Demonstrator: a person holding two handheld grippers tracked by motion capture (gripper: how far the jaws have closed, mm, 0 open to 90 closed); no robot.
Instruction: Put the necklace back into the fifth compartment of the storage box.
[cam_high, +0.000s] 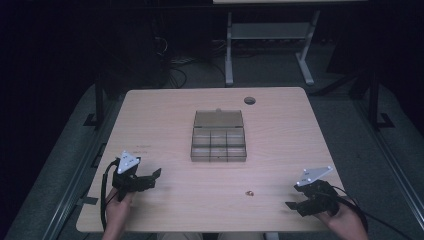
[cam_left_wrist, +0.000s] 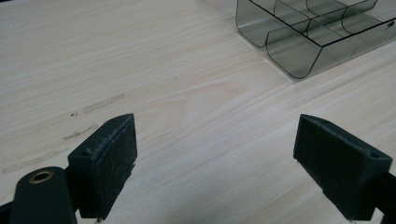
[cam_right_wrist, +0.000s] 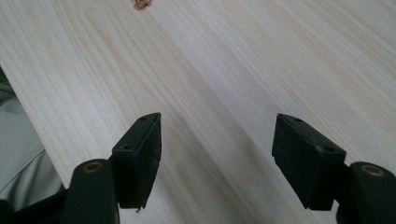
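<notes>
Low over the pale wooden counter (cam_high: 280, 125), both hands hold released claws, left claw (cam_high: 152, 176) and right claw (cam_high: 294, 204), near its front corners. Between them lies a small copper bit (cam_high: 249, 192); a clear box (cam_high: 219, 136) sits mid-counter, dark room beyond.

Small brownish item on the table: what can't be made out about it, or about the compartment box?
- Small brownish item: too small in the high view, cut off by the top edge in the right gripper view; identity unclear.
- Compartment box: contents unreadable through dim tinted plastic; cut off at the left gripper view's edge.
</notes>
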